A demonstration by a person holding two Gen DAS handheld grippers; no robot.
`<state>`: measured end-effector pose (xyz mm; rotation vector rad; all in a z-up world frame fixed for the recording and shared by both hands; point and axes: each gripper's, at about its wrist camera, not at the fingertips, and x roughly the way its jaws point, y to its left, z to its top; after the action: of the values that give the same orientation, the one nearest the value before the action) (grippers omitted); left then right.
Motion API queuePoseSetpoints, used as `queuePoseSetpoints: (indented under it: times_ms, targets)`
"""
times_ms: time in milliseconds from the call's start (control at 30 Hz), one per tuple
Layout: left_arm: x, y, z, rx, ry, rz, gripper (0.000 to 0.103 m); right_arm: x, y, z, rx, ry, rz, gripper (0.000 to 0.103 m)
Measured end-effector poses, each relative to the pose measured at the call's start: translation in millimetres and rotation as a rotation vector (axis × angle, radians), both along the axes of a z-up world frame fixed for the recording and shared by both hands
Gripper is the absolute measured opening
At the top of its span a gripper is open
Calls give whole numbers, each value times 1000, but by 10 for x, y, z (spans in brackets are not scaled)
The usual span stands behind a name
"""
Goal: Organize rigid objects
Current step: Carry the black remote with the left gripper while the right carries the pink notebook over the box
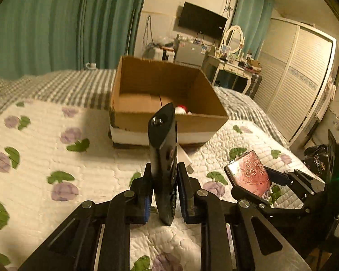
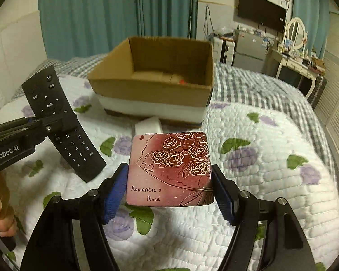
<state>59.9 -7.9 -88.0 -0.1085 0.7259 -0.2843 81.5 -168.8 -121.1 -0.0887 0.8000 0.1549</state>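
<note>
Both grippers loaded, held above the quilt. Left gripper pinches a slim black remote edge-on, tip just short of the cardboard box near rim. Right gripper clamps a glossy rounded-square rose tin flat. Box top open, plain brown walls, white foam band at base; quilt soft, stitched, floral.

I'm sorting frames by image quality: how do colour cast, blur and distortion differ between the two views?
Left wrist view: strong yellow cast, quilt smeared by motion blur, wardrobe bowed by the fisheye. Right wrist view: whiter light, the rose tin lettering sharp, glare along its near edge, remote slightly soft at its lower end.
</note>
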Motion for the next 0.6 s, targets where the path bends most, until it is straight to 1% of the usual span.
queuePoseSetpoints:
  times_ms: [167, 333, 433, 600]
  targets:
    - [-103, 86, 275, 20, -72, 25, 19, -45, 13, 269, 6, -55, 26, 71]
    - [-150, 212, 613, -2, -145, 48, 19, -52, 2, 606, 23, -118, 34, 71]
    - [-146, 247, 788, -5, -195, 50, 19, -49, 5, 816, 30, -165, 47, 71]
    - [-107, 242, 1102, -13, -273, 39, 19, -39, 50, 1230, 14, -267, 88, 71]
